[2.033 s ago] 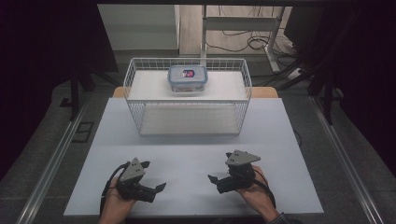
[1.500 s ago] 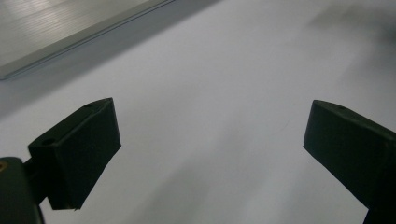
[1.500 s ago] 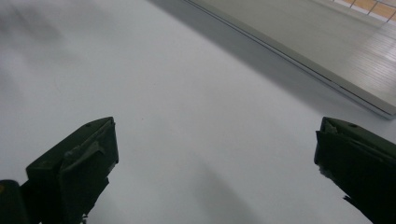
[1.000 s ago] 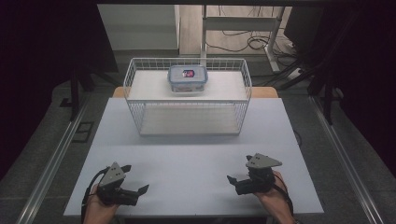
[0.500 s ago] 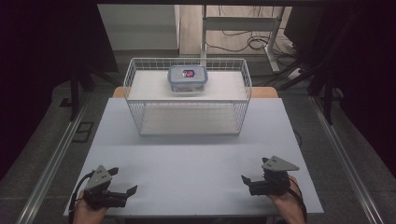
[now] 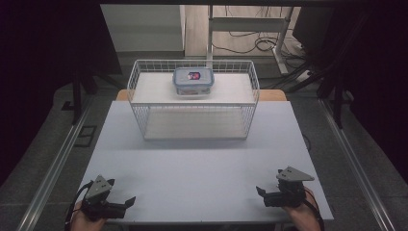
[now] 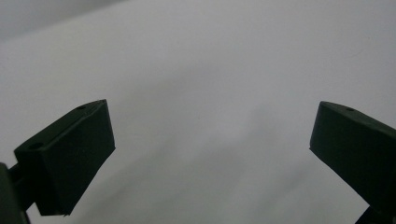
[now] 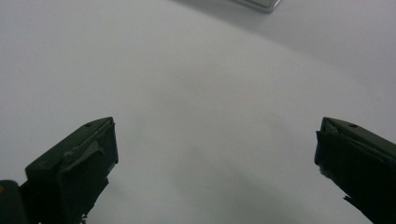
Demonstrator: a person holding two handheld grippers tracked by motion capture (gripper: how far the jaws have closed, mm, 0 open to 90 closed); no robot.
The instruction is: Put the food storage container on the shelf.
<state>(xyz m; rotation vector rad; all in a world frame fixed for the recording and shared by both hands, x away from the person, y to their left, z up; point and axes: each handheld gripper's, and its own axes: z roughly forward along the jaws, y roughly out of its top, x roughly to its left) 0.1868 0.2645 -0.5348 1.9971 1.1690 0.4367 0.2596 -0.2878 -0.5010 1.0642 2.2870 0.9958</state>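
Your left hand-held gripper [image 6: 126, 202] sits low at the counter's [image 6: 202, 168] near left corner, its 2 jaws spread wide with nothing between them, only bare white surface ahead. Far forward, at mid-width, the white wire basket [image 6: 192, 126] stands at the counter's back edge, and a clear lidded container [image 6: 193, 80] rests on its upper level, well apart from both tools. Your right hand-held gripper [image 6: 262, 195] mirrors the left at the near right corner, jaws wide open and empty.
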